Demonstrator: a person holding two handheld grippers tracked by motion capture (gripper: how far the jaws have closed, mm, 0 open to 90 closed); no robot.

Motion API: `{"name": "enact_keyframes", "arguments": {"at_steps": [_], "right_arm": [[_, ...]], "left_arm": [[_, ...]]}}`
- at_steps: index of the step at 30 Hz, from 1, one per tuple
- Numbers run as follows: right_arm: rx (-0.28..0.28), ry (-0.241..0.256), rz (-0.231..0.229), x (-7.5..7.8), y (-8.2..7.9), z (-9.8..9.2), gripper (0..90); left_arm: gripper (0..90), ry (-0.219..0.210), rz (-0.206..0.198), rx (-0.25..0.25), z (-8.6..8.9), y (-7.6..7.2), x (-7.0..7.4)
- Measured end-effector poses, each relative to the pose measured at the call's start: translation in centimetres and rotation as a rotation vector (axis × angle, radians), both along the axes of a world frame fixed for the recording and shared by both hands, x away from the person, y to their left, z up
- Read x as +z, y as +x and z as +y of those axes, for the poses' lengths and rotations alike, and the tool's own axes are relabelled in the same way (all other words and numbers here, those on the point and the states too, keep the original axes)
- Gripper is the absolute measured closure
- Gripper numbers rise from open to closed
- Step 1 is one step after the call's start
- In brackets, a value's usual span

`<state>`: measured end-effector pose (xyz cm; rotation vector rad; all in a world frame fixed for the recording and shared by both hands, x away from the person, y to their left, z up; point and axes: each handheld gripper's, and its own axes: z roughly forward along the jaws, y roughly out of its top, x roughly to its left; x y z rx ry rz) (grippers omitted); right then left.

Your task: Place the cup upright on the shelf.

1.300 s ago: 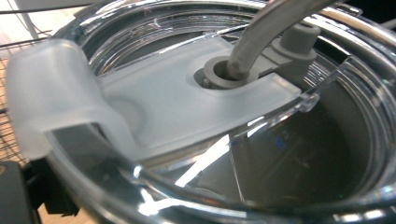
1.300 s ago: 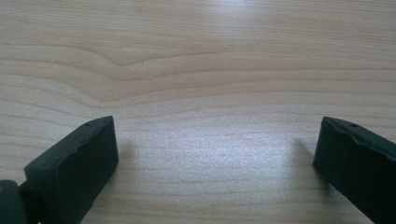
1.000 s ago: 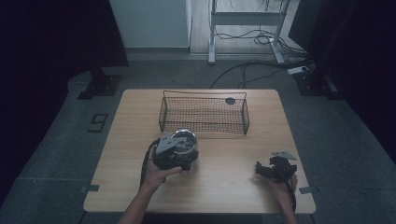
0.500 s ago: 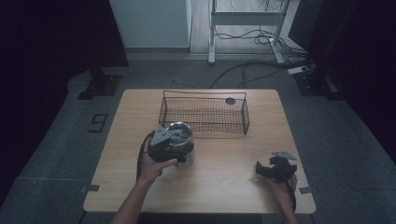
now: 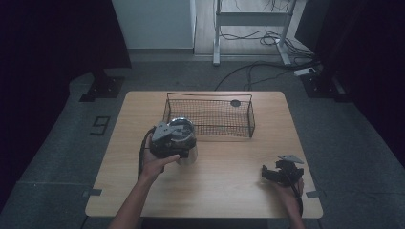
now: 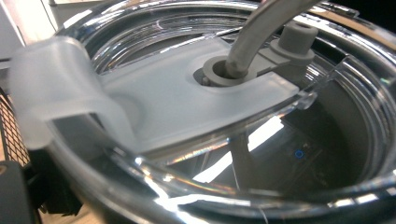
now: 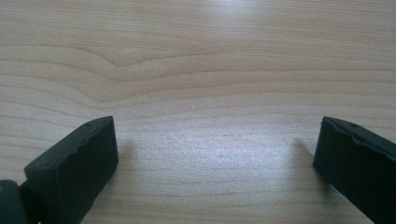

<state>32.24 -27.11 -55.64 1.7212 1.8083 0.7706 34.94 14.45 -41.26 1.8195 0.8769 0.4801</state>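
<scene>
High view: the left gripper (image 5: pixel 168 139) grips a lidded steel tumbler (image 5: pixel 184 143) beside the wire basket (image 5: pixel 210 117). The right gripper (image 5: pixel 282 172) rests on the table (image 5: pixel 229 186), jaws wide apart, holding nothing.

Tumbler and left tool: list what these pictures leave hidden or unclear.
- Left tool, high view: its body and the hand cover its tips, so open or shut is unclear.
- Tumbler, high view: the tool hides much of its wall; whether it rests on the table is unclear.
- Tumbler lid, left gripper view: edges cut it off; contents unreadable through glare.
- Dark disc by the wire basket: too small to identify.
</scene>
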Motion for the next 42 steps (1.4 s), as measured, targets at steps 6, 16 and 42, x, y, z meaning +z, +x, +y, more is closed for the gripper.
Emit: {"name": "enact_keyframes", "arguments": {"at_steps": [6,16,42], "right_arm": [[-0.001,0.001,0.000,0.0,0.0,0.0,0.0],[0.000,0.001,0.001,0.0,0.0,0.0,0.0],[0.000,-0.002,0.000,0.0,0.0,-0.1,0.0]], "left_arm": [[3.5,0.002,0.002,0.009,0.2,0.6,0.2],[3.5,-0.003,-0.004,0.018,0.1,1.7,0.9],[3.6,0.019,-0.026,0.030,-0.6,4.1,2.8]]}}
